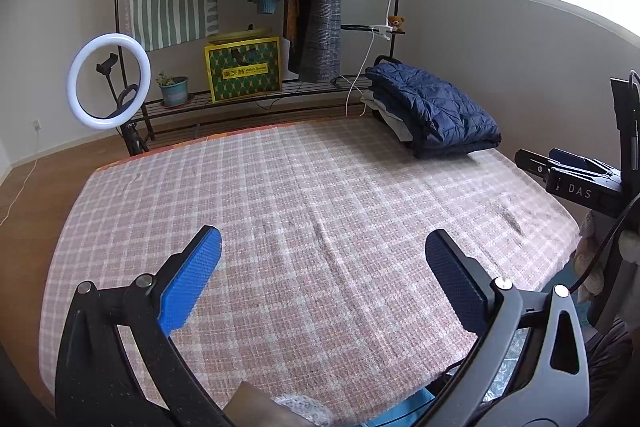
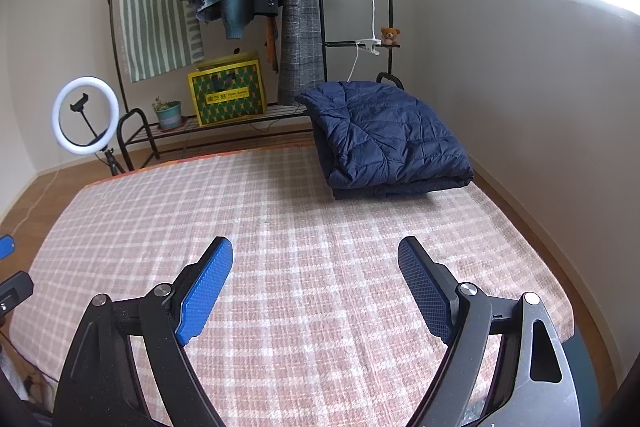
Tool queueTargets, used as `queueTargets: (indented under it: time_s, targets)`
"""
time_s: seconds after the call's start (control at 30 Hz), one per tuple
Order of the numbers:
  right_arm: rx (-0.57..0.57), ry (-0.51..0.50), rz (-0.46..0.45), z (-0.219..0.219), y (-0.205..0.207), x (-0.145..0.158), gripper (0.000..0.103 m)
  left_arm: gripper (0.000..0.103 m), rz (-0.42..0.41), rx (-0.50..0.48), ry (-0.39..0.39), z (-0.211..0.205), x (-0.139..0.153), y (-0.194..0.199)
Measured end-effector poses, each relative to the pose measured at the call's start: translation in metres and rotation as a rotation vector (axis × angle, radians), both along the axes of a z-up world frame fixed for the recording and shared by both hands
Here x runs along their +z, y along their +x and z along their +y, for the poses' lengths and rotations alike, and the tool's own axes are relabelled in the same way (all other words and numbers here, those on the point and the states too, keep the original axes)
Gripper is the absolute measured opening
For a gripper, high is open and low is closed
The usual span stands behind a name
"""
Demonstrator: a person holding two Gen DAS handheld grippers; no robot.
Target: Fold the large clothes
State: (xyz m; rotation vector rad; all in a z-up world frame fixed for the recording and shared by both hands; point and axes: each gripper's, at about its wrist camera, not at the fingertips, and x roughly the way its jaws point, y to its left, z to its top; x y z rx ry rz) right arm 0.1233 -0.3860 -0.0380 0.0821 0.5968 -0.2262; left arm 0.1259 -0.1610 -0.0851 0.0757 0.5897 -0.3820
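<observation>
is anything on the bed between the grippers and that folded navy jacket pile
Nothing visible. Only bare checked bedspread lies between the open right gripper, the open left gripper and the navy quilted jacket at the bed's far right corner.

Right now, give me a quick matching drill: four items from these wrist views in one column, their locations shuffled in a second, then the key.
Things:
1. navy quilted jacket
2. ring light
3. teddy bear
4. potted plant

Places:
A. low bottom shelf of the clothes rack, left of the yellow-green box
B. folded on the far right corner of the plaid-covered bed
C. on a tripod on the floor, left of the rack
D. small upper shelf on the rack's right side

Pairs: 1-B, 2-C, 3-D, 4-A
</observation>
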Motion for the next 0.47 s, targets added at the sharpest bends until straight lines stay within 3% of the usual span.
queueTargets:
  time_s: [0.47]
  targets:
    - [0.0,0.005,0.004,0.0026,0.0004,-0.0013,0.085,0.103,-0.029,0.017,0.015,0.0049,-0.0002,-0.0008]
